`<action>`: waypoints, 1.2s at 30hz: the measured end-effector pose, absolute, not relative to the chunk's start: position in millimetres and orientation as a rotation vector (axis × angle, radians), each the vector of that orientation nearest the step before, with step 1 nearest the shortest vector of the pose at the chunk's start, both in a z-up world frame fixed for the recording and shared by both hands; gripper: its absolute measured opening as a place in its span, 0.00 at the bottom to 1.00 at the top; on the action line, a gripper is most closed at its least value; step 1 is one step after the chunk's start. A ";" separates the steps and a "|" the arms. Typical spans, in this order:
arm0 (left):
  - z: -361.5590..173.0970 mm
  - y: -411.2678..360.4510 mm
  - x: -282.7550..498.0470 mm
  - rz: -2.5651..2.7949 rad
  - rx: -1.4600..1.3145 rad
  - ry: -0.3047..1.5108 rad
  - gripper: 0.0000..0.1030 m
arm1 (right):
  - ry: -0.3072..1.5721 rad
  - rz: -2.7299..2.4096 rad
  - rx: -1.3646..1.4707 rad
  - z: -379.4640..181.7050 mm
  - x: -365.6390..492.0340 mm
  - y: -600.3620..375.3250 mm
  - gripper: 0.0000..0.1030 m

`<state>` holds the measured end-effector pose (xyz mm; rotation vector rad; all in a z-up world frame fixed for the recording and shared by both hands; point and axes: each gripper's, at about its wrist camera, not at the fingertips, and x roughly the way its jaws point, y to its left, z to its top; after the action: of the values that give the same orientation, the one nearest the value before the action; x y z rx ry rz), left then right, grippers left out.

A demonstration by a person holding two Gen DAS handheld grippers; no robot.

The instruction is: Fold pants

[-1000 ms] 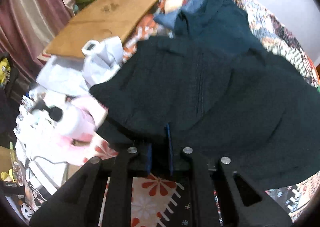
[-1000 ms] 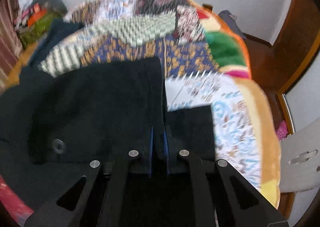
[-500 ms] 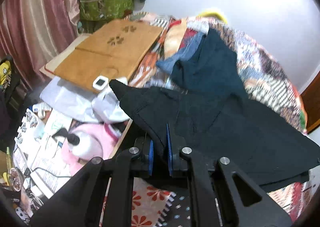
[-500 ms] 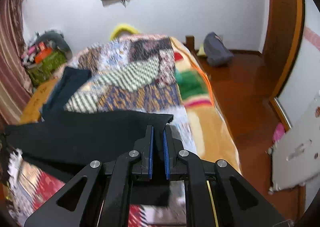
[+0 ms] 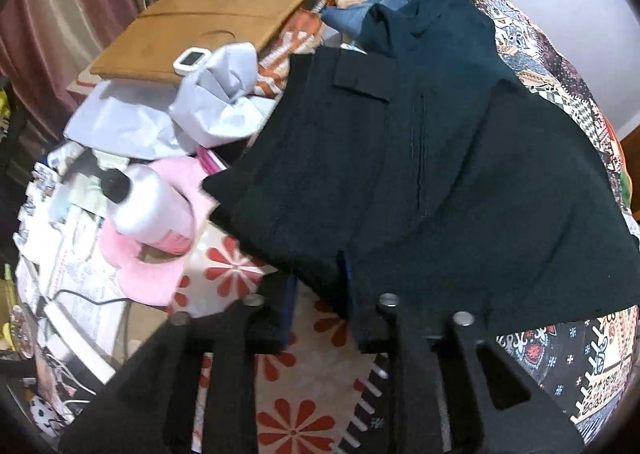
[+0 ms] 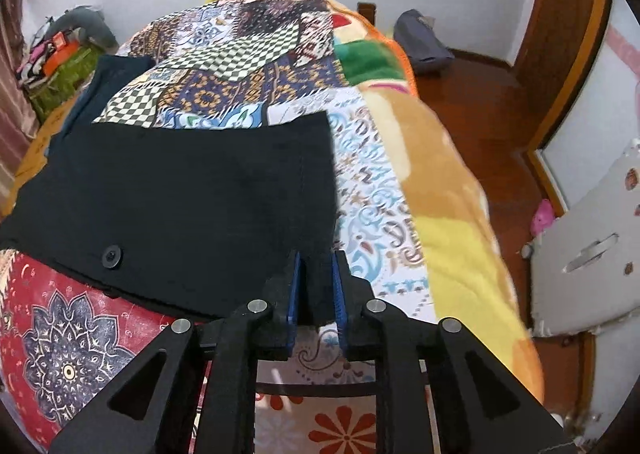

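The black fabric pants (image 6: 192, 205) are being spread flat on the bed, over a colourful patchwork quilt (image 6: 248, 53), with their long axis running across the bed from left to right. In the right wrist view, one straight end edge is lying at the right side, near the yellow and orange border of the quilt, and a round black button (image 6: 111, 255) is being shown near the front edge. In the left wrist view, the end with a pocket flap (image 5: 362, 79) is pointing to the left, toward the bed edge.

The left gripper (image 5: 318, 304) is being held with its jaws apart at the front edge of the pants; the fabric is lying between the blue pads (image 5: 347, 286), but it is not being pinched. The right gripper (image 6: 315, 290) is also being kept with its jaws parted, around the front right corner of the pants.

Beside the bed, a wooden board with paw-shaped cut-outs (image 5: 208, 13) and a crumpled white paper (image 5: 220, 97) are being seen.
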<state>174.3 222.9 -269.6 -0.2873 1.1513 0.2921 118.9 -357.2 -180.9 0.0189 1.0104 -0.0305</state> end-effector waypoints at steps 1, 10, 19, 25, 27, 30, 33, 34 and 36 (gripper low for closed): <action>-266.8 226.4 173.2 0.307 -0.283 1.146 0.39 | 1.006 -0.034 0.009 -177.9 117.9 -356.7 0.17; -207.1 243.7 168.6 0.350 -0.242 0.984 0.66 | 0.863 0.109 0.007 -126.8 132.3 -311.3 0.54; -206.1 220.8 245.8 0.201 -0.207 1.012 0.81 | 0.843 0.365 0.019 -129.3 187.0 -208.3 0.74; -254.5 200.5 295.3 0.132 -0.243 1.145 0.81 | 0.987 0.468 0.047 -170.0 234.0 -146.1 0.74; -273.3 196.3 306.0 0.128 -0.219 1.195 0.81 | 1.037 0.487 0.052 -180.9 241.0 -135.4 0.74; -298.9 194.6 313.3 0.157 -0.132 1.255 0.83 | 1.117 0.503 0.041 -202.4 240.3 -124.1 0.74; -300.0 193.4 307.4 0.165 -0.049 1.232 0.89 | 1.123 0.511 0.028 -210.5 221.7 -127.7 0.76; -299.5 193.6 304.9 0.173 -0.028 1.231 0.91 | 1.126 0.515 0.037 -208.4 215.9 -132.4 0.77; -299.3 197.0 299.2 0.246 0.020 1.229 0.98 | 1.130 0.517 0.061 -205.1 205.2 -143.3 0.78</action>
<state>299.2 197.0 -299.3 0.0201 1.2295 0.2459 205.2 -143.3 -205.1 0.0607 1.1301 0.5171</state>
